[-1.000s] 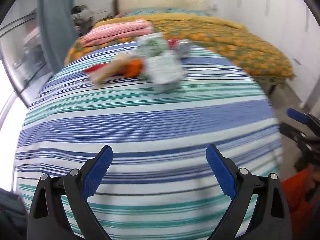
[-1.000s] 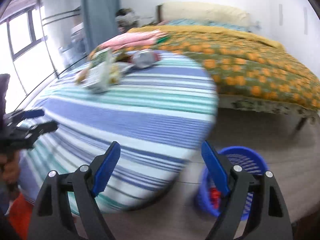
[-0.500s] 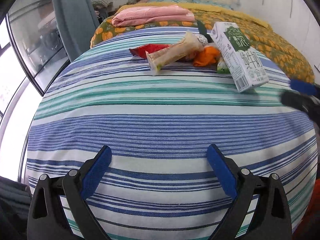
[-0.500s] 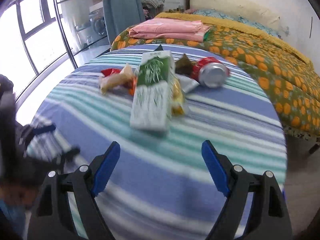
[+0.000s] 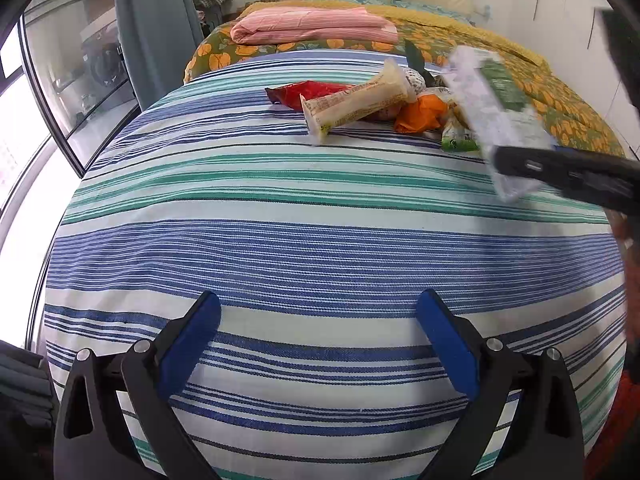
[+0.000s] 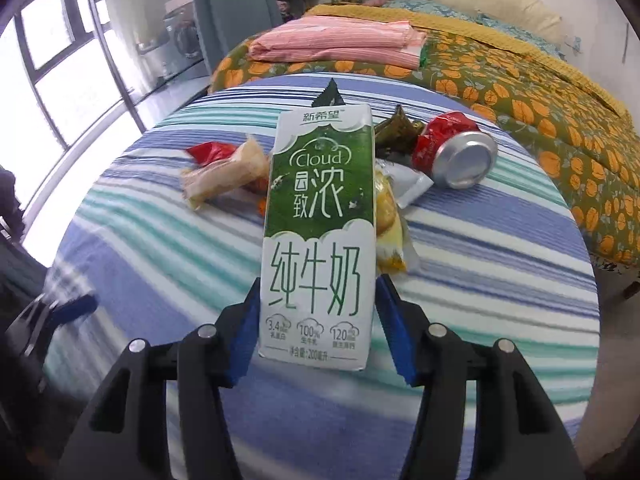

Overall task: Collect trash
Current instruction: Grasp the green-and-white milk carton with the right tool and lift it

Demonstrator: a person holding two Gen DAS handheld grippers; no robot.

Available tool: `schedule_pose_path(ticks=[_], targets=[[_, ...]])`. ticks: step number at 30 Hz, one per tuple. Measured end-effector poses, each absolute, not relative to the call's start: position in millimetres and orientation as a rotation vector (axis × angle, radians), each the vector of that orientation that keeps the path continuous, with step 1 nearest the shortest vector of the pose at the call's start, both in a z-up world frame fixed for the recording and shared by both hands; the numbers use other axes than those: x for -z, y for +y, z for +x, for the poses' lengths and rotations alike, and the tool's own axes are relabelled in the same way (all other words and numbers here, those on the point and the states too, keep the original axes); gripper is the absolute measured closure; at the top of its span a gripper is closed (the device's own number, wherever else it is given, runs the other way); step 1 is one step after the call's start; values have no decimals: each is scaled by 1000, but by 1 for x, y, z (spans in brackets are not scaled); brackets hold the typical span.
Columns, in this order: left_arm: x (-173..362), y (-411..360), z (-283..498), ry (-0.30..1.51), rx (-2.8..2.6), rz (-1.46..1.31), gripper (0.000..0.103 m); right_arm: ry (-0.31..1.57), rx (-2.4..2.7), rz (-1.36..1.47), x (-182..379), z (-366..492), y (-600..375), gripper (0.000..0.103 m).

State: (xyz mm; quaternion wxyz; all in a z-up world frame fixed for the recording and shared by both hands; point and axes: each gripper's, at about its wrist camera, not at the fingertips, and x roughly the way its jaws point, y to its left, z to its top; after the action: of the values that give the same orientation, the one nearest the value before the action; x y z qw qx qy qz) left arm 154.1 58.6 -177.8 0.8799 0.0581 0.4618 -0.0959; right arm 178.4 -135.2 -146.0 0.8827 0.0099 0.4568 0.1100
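My right gripper (image 6: 316,316) is shut on a green and white milk carton (image 6: 320,232), its blue pads pressed on the carton's lower sides; the carton (image 5: 496,112) shows blurred in the left wrist view with the right gripper's finger across it. Beyond it on the striped table (image 6: 500,248) lie a crushed red can (image 6: 456,152), a beige snack wrapper (image 6: 224,176), a red wrapper (image 6: 208,150) and a yellow packet (image 6: 388,224). My left gripper (image 5: 320,344) is open and empty over the near part of the table (image 5: 280,240), well short of the beige wrapper (image 5: 356,100), red wrapper (image 5: 308,92) and orange scrap (image 5: 420,114).
A bed with an orange-flowered cover (image 6: 520,76) and a folded pink blanket (image 6: 340,44) stands behind the table. A window and glass door (image 6: 60,60) are at the left, with a grey curtain (image 5: 156,28).
My right gripper has moved in on the milk carton and shut on it. My left gripper has moved slightly closer over the table and stays open.
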Motion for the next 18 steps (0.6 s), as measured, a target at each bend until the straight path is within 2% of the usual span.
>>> schedule_pose_path(ticks=[4,8,11,13,16,18], targets=[[178,59,155,963,201,120,6,992,-269,28,137,130,-161,49],[178,58,156,962,196,121,6,1073,-207,82,151,99,-183,49],[178,59,156,962,193,118,6,1052,-167,113,161,93,-186,47],[178,61,156,962,194,114,6,1019,-145,145,169,91,-186,26],[176,65,158,962,226,99,6,972,-131,133,177,89,-183,18],[174,70,166,954,260,89,6,951,-131,89,178,90,-176,16]])
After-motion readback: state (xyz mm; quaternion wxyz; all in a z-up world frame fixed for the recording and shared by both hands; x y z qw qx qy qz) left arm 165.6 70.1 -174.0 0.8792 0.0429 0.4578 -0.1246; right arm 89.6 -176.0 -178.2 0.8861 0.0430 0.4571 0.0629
